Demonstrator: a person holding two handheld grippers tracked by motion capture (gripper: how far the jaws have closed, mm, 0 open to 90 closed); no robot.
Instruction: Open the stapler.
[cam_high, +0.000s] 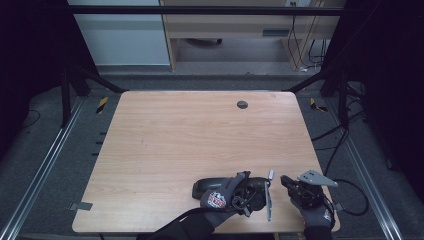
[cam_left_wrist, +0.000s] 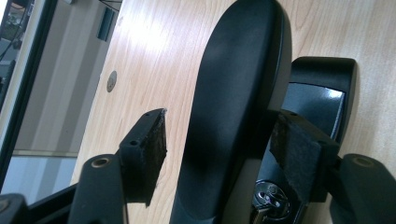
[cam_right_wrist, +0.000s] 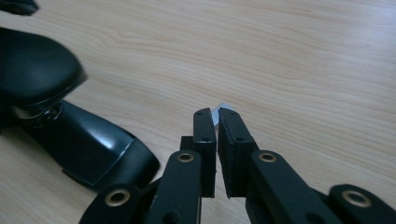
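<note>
High view. Wooden table (cam_high: 165, 150), a round grommet hole (cam_high: 242, 104) toward 12 o'clock. All the work sits at the near edge, about 5 o'clock. A black handle assembly (cam_high: 210, 186) lies there, its long axis running 9 to 3. My left gripper (cam_high: 250, 190) lies over its right end; my left hand (cam_high: 220, 197) wears a glove with a red-and-white logo. My right gripper (cam_high: 286, 181) is just beside at 3 o'clock, grey three-cornered plate on top. A thin grey strip (cam_high: 269, 197) stands between the two grippers; I cannot tell what it belongs to.

Left gripper view. The handle's long rounded black lever (cam_left_wrist: 233, 102) runs up between my jaws toward 12 o'clock. The pad at 3 o'clock (cam_left_wrist: 299, 149) looks to be touching its edge; the pad at 9 o'clock (cam_left_wrist: 152, 149) stands apart, table showing in the gap. So this gripper is open around the lever, not yet clamped. A glossy black base plate (cam_left_wrist: 322, 93) sits behind at 2 o'clock, and a metal lock cylinder (cam_left_wrist: 271, 200) at 6 o'clock.

Right gripper view. My right gripper (cam_right_wrist: 217, 119) is closed on a small thin white piece (cam_right_wrist: 217, 112) that peeks out at the tips, at 12 o'clock. The handle (cam_right_wrist: 93, 149) lies at 9 o'clock, well apart from the tips.

Judgement: I am at the step of securing the handle with the left while the right holds the small piece. Next move calls for closing the left squarely on the lever, then bringing the right across toward the lock end.
</note>
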